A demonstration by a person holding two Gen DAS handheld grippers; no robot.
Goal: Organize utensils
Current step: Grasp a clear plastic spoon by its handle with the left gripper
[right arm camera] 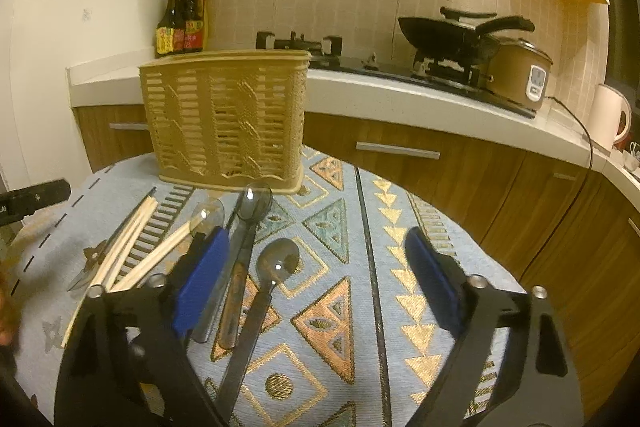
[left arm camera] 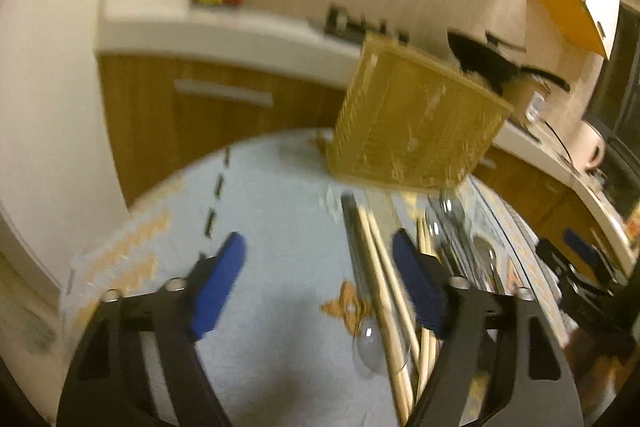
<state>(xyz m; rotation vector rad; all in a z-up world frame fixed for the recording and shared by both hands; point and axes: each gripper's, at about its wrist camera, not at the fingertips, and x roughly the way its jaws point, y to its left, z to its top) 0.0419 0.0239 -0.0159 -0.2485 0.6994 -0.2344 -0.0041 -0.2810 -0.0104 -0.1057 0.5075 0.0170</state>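
Right wrist view: spoons (right arm camera: 256,227) lie lengthwise, bowls toward the basket (right arm camera: 226,119)

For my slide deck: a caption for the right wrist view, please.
Open right gripper above spoons and chopsticks before a slatted utensil basket.

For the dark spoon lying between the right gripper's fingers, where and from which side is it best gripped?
Probably mid-handle. The dark spoon lies flat on the tablecloth, bowl toward the utensil basket, its slim straight handle running back toward the open right gripper. Coming from above with the fingers straddling the handle crosswise seems best; the rounded bowl offers poorer purchase, and another spoon lies close on its left.
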